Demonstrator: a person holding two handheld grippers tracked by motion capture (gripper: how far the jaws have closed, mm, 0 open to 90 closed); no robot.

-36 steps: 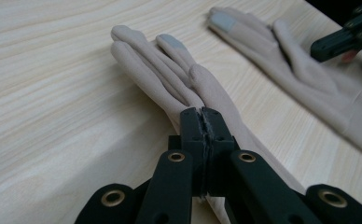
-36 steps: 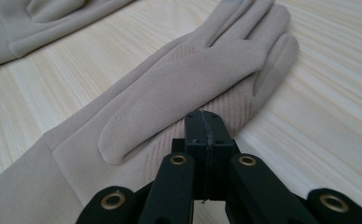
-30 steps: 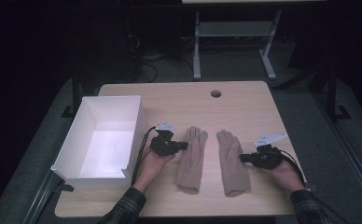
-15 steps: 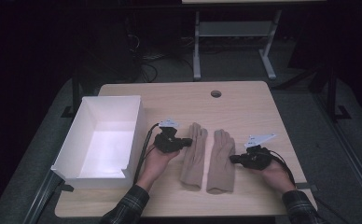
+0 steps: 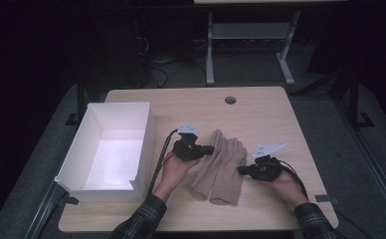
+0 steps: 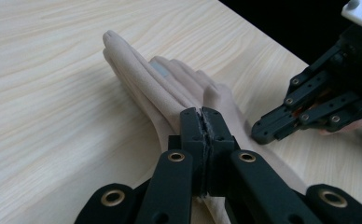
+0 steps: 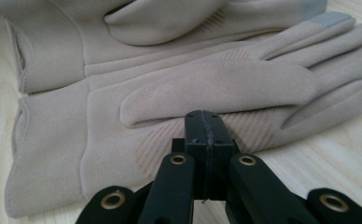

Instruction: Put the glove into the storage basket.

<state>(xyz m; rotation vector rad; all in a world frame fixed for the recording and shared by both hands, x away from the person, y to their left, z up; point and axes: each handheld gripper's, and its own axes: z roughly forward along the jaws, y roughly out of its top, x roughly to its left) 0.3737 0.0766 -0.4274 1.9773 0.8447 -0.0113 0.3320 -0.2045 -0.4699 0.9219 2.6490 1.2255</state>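
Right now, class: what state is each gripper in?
Left gripper: shut, jaws pressed together at the gloves' edge.
Right gripper: shut, tips at the near glove, nothing visibly held.

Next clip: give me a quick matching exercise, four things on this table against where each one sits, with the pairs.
Things:
1. white box
2. gloves
3. left gripper
4. round hole

Places:
A. far edge of the table top
B. left part of the table
C. at the gloves' left side
D. between the two grippers

Pairs: 1-B, 2-D, 3-C, 4-A
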